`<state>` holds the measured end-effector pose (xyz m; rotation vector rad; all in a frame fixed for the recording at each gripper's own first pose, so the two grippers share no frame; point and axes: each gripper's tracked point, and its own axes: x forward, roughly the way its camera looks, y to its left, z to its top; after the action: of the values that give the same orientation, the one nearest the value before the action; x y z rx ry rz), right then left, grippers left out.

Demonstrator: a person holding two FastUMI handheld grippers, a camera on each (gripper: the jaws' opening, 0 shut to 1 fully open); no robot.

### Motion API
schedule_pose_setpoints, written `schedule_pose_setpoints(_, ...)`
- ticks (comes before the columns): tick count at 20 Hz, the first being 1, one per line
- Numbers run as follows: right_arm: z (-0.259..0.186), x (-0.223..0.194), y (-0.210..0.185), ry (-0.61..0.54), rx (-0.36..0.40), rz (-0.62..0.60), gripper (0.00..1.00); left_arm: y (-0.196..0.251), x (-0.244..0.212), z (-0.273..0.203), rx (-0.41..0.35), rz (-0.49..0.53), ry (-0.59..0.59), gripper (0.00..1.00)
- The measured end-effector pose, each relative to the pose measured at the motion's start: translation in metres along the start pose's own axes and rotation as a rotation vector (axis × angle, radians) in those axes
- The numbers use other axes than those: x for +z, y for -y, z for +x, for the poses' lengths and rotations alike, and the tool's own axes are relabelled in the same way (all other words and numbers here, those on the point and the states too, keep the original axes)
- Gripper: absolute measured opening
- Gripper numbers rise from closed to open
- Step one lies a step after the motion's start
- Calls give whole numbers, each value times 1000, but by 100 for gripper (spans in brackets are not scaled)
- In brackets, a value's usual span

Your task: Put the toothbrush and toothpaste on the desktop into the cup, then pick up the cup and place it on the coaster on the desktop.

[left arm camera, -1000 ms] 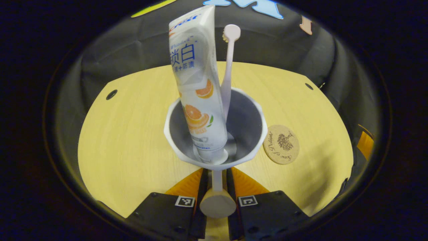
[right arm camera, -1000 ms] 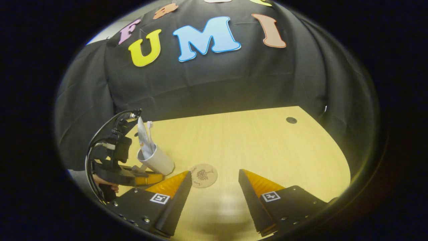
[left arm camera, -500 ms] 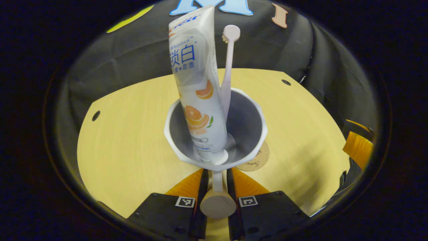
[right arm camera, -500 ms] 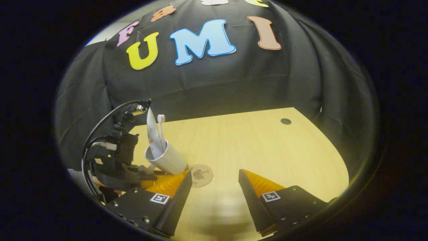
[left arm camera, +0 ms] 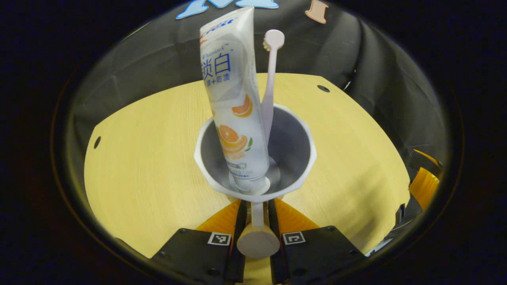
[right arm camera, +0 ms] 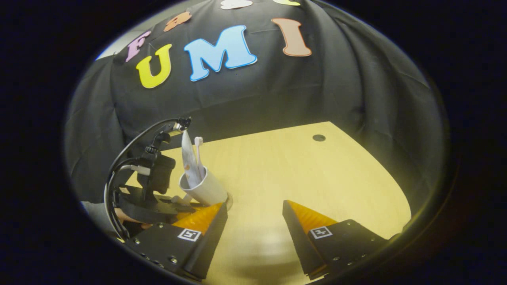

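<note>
**The cup is held by its handle, with the brush and paste inside**

In the left gripper view, the white cup (left arm camera: 255, 158) sits in the middle of the frame. Its handle (left arm camera: 258, 233) points down toward the bottom of the frame. The left gripper (left arm camera: 256, 221) has its two fingers pressed on the sides of that handle, so it is gripping the cup.

The toothpaste (left arm camera: 233, 107) stands in the cup with its cap down on the cup's floor. It leans a little to the left and sticks up high, toward the top of the frame. The toothbrush (left arm camera: 270, 87) stands just beside it on the right, with its head up. The two touch near the cup's rim.

The yellow wooden desktop (left arm camera: 150, 158) spreads out all around the cup.

In the right gripper view, the right gripper (right arm camera: 253, 221) is at the bottom of the frame. Its two fingers are wide apart and hold nothing. The desktop shows between them.

The cup (right arm camera: 204, 190) is at the lower left of this view, and it tilts. The toothpaste (right arm camera: 189, 160) and toothbrush (right arm camera: 199, 154) poke out of it. A thin edge of the round coaster (right arm camera: 229, 198) peeks out at the cup's bottom right side. I cannot tell if the cup touches it.
</note>
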<state>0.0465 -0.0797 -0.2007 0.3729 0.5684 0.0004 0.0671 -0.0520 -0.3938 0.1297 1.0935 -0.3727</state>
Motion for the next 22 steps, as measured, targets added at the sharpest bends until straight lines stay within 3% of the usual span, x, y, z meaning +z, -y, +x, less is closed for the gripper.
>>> schedule_pose_setpoints(6,-2,0,22,-1,-5,37,84,1,-4,10,40,3,-30,33)
schedule_pose_setpoints(7,-1,1,22,-2,-2,40,84,-1,-6,11,49,7,-36,39)
schedule_pose_setpoints(8,-1,1,23,0,3,41,84,-1,-6,10,56,14,-38,33)
schedule_pose_setpoints(9,-1,3,23,2,7,38,84,-2,-6,9,63,15,-40,39)
schedule_pose_setpoints(11,-3,1,22,-1,15,25,84,-1,-7,9,74,12,-35,35)
schedule_pose_setpoints(14,-8,0,22,-3,33,21,84,-7,-14,11,98,-19,-54,45)
schedule_pose_setpoints(16,-13,2,24,2,37,16,84,-5,-11,9,100,-31,-28,40)
schedule_pose_setpoints(18,-18,5,24,12,43,12,84,-3,-9,0,95,-52,5,67)
schedule_pose_setpoints(19,-22,7,24,16,45,6,84,0,-7,-7,91,-63,29,77)
schedule_pose_setpoints(22,-29,8,21,24,59,-16,84,6,0,-29,87,-94,117,84)
